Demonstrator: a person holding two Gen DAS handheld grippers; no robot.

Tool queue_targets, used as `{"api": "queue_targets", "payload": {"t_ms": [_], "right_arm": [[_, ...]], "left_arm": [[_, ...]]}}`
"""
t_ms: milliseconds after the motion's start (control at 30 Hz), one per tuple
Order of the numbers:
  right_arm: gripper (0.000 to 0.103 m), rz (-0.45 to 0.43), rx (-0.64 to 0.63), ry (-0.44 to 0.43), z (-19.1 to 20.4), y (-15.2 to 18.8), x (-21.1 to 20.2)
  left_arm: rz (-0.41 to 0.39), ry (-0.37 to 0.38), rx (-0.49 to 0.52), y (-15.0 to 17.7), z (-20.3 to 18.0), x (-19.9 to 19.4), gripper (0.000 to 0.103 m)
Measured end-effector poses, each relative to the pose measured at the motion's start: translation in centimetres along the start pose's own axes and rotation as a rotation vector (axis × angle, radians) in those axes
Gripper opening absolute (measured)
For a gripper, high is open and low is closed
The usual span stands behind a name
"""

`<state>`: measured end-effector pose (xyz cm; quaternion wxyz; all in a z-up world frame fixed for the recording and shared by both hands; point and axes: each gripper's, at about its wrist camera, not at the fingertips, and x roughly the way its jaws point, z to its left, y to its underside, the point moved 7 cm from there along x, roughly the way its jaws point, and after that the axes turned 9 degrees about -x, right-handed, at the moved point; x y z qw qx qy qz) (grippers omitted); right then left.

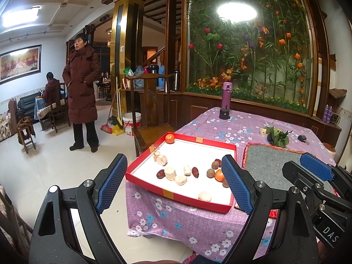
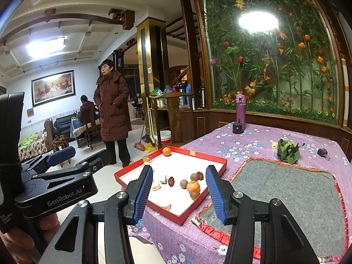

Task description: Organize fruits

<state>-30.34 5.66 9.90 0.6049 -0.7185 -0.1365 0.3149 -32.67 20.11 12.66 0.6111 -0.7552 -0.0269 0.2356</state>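
A red tray (image 1: 176, 195) with a white floor sits on the table's near left corner; it also shows in the right wrist view (image 2: 176, 216). In it lie one orange at the far corner (image 1: 169, 138), another orange (image 1: 219, 175) near the right wall, brown longans (image 1: 210, 173), dark red dates (image 1: 195, 172) and several pale chunks (image 1: 170, 173). My left gripper (image 1: 173, 184) is open and empty, held short of the tray. My right gripper (image 2: 179, 192) is open and empty, with the near orange (image 2: 193, 186) showing between its fingers, farther off.
A grey felt mat (image 2: 297, 198) with a red fringe lies right of the tray on the purple flowered tablecloth (image 1: 231, 127). A purple flask (image 1: 226, 96), a leafy bunch (image 2: 288, 149) and a small dark object (image 2: 322, 153) stand farther back. A wooden chair (image 1: 151, 110) and a standing person (image 1: 82, 92) are to the left.
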Motion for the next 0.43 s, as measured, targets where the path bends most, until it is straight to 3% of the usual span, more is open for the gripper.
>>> {"api": "queue_targets", "payload": {"t_ms": [433], "right_arm": [[0.048,0.002,0.008,0.002,-0.14,0.06,0.2]], "left_arm": [[0.004,0.003,-0.001,-0.21,-0.33,-0.52,0.088]]}}
